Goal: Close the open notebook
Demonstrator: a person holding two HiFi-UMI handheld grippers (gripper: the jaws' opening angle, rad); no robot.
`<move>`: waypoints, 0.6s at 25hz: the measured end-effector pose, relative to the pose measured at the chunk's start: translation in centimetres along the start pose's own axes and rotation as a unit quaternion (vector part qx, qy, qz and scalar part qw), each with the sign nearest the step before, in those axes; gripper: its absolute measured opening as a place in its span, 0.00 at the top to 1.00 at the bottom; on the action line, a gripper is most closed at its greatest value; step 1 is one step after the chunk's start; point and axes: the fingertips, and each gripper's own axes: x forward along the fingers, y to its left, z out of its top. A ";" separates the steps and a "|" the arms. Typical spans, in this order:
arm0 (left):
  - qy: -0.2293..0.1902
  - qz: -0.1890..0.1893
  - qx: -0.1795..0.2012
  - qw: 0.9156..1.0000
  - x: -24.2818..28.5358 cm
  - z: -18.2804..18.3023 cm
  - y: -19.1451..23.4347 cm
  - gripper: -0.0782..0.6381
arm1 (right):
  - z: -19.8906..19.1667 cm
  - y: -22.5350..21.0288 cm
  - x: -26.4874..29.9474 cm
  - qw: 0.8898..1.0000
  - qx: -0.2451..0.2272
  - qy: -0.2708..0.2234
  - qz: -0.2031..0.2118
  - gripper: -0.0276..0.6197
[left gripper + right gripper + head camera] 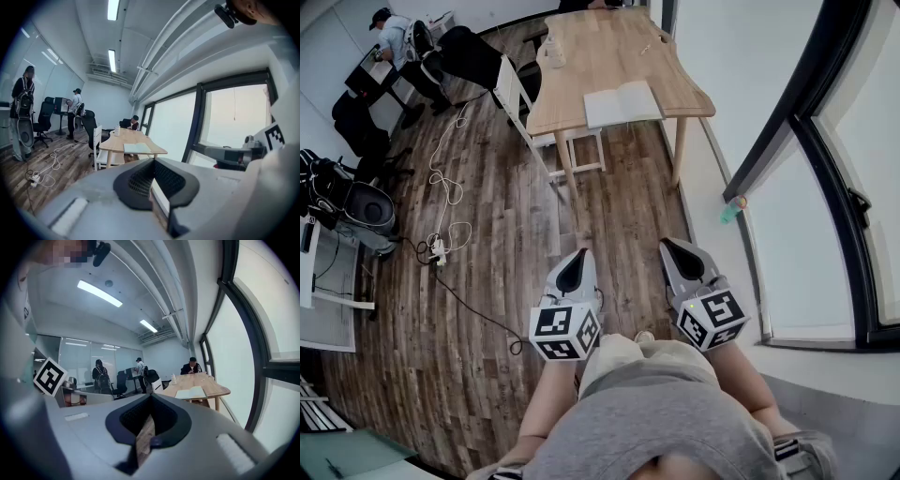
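Jaws of the left hand-held gripper [579, 255] meet at their tips, narrow, with nothing between them; the right hand-held gripper [669, 246] is likewise closed and empty. Both are held low over the wood floor [497, 309], side by side, aimed toward 12 o'clock in the head view.

Well apart from them, at 12 o'clock, stands the wooden counter [600, 42]. The notebook [623, 103] lies open and flat on the counter's near edge, its pale pages up. At 11 o'clock of the notebook, farther along the counter, stands a pale cup [551, 52]; what it holds cannot be told. A white chair [517, 98] stands at the counter's 9 o'clock side.

At 1 o'clock of the right hand-held gripper, a green bottle [731, 209] lies on the floor by the window; its contents cannot be made out. White cables [442, 183] trail over the floor at 10 o'clock, toward a person [398, 42] standing in the far corner.
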 end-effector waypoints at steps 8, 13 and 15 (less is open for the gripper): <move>-0.013 0.001 -0.010 1.000 -1.0 0.2 -1.2 0.89 | 0.0 0.3 -1.2 1.000 -0.008 0.008 0.007 0.96; -0.013 0.006 -0.013 1.000 -0.8 0.0 -1.1 0.89 | -0.1 0.3 -1.1 1.000 -0.014 0.013 0.017 0.96; -0.013 0.008 -0.014 1.000 -0.6 0.0 -1.1 0.89 | -0.2 0.2 -1.1 0.999 -0.002 0.015 0.029 0.96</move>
